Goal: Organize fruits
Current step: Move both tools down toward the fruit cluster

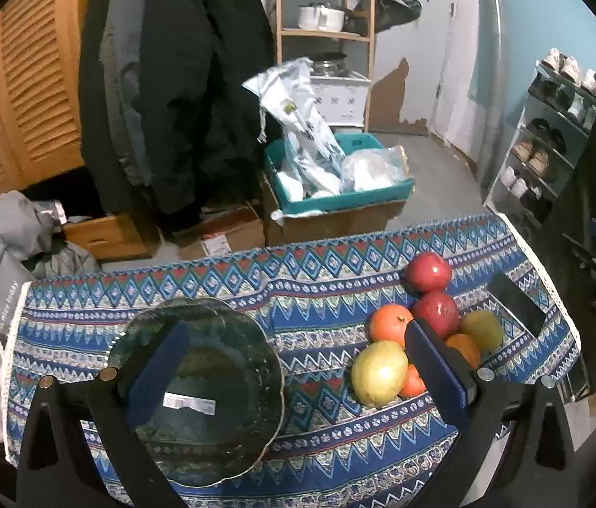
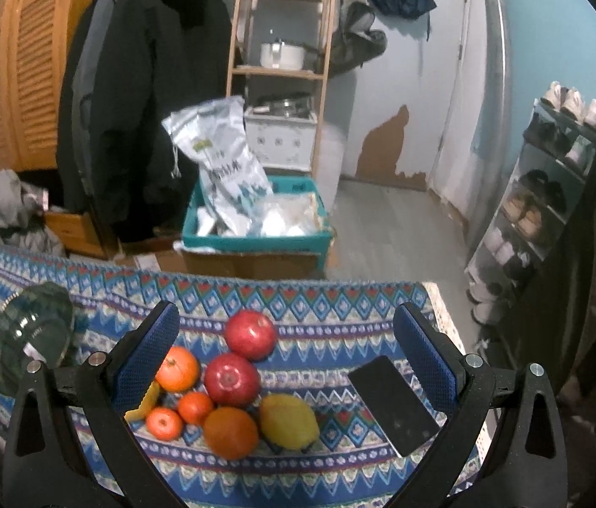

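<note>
Spread wide and empty, both grippers' fingers are held above the desk. Nothing is grasped yet — fruits are piled right of the glass bowl, where transfer seems required.

Two black plastic frames in view, matte and slightly grainy. Left gripper: blue textured pads on the inner faces of both fingers, round silver screws at the knuckles, triangular cut-outs in the side struts. Right gripper: same build, blue mesh-patterned pads, silver screws top of each joint, same triangular windows. At the far right edge of the left view, a bit of bare skin, blurred.
</note>
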The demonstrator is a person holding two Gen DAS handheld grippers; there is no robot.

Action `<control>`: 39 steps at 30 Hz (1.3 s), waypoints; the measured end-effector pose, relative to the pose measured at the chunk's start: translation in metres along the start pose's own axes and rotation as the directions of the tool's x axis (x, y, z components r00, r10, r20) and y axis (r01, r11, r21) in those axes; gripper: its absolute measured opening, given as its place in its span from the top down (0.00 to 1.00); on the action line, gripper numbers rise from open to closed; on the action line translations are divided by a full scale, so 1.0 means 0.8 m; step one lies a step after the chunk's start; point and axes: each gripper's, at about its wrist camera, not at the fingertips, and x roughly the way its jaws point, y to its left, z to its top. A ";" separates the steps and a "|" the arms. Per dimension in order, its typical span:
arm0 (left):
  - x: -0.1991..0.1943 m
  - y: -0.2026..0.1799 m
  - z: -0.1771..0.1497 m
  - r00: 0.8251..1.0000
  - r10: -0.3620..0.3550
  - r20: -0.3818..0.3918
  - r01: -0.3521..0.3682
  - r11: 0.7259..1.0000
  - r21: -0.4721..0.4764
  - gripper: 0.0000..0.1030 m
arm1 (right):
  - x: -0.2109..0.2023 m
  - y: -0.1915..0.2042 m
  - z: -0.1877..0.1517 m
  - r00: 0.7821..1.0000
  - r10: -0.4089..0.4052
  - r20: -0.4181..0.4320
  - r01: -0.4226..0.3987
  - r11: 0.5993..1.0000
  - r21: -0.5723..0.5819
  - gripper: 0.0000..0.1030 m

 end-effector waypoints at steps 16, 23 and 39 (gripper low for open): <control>0.085 -0.043 -0.023 0.982 -0.051 -0.184 0.057 0.998 0.024 0.01 | 0.076 -0.021 -0.054 0.979 0.006 -0.202 -0.005 1.000 0.004 0.03; 0.122 -0.055 -0.032 0.963 -0.065 -0.261 0.076 0.997 0.032 0.01 | 0.108 -0.028 -0.076 0.956 0.022 -0.292 -0.018 1.000 0.018 0.05; 0.185 -0.082 -0.047 0.931 -0.084 -0.355 0.108 0.993 0.048 0.01 | 0.174 -0.043 -0.114 0.887 0.131 -0.443 -0.069 0.986 0.153 0.11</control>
